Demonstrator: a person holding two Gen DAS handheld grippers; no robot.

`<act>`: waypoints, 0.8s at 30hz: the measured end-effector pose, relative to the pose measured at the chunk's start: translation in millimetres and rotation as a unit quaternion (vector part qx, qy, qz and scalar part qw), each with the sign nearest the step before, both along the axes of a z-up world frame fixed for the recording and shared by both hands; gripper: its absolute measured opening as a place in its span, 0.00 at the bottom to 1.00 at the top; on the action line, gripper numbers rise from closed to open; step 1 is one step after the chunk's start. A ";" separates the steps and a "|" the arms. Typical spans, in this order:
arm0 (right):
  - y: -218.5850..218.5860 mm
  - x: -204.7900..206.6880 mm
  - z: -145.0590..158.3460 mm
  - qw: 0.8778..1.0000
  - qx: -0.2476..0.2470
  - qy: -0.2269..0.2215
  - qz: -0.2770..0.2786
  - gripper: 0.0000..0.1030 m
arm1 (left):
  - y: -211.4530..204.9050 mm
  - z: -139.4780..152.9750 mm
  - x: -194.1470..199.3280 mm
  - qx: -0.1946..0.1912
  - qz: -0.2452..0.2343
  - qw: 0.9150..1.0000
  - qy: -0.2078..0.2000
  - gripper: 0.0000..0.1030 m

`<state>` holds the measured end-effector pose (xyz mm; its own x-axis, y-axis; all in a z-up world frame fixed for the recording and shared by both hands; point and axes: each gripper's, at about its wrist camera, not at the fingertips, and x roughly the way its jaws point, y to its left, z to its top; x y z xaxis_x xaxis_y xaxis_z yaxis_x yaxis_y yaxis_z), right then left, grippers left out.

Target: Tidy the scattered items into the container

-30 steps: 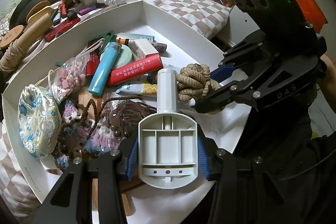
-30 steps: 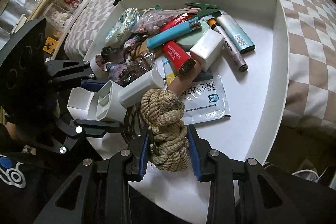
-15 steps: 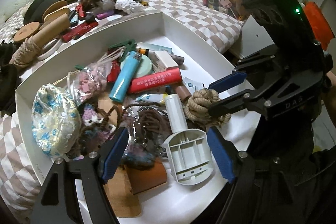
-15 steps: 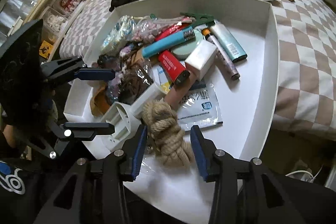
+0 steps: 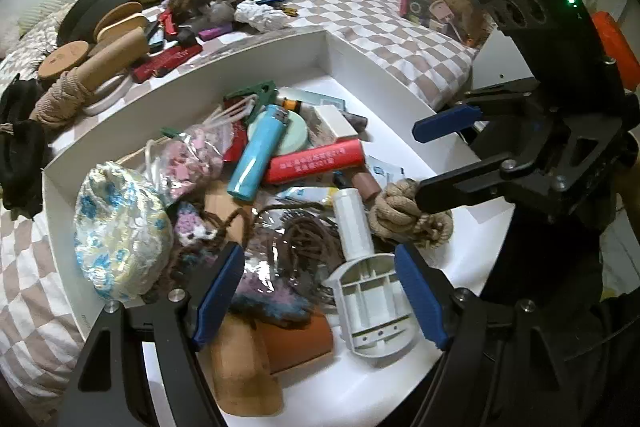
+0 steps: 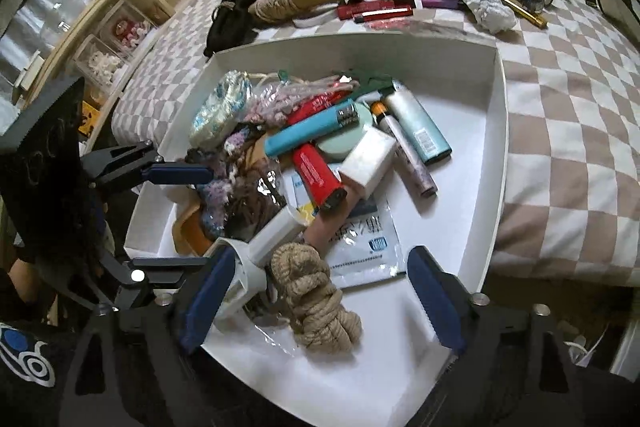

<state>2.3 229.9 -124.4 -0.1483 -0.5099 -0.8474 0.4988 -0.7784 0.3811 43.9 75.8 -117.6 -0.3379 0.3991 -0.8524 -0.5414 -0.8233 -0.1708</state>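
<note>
We hold our left gripper (image 5: 320,291) with its jaws spread wide and gripping nothing; the white ribbed plastic holder (image 5: 366,291) lies loose in the white container (image 5: 276,61), its flat base between the blue pads and its smooth cylinder stem pointing away. Just to its right sits the knotted bundle of coarse tan rope (image 5: 408,213), touching the stem. Our right gripper (image 6: 316,299) is likewise released, jaws wide, with the rope bundle (image 6: 316,301) resting between them on the container floor (image 6: 460,187), beside a glossy printed packet (image 6: 360,243).
</note>
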 end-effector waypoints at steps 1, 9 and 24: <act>0.1 -1.0 0.4 1.000 -0.003 0.001 -0.002 0.86 | -0.7 0.7 -0.5 -0.002 0.003 1.000 0.004 0.81; 7.4 -9.7 7.0 0.999 -0.024 0.026 -0.030 1.00 | -11.8 7.8 -6.2 0.003 0.037 0.999 0.029 0.98; 16.7 -23.3 26.7 0.993 -0.062 0.073 -0.064 1.00 | -35.4 28.6 -22.3 0.019 0.089 0.994 0.064 1.00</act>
<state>-21.1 246.6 -97.6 -0.3359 -0.5774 -0.7441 0.4555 -0.7911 0.4083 21.6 40.4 -89.1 -0.5118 0.3535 -0.7830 -0.4063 -0.9027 -0.1419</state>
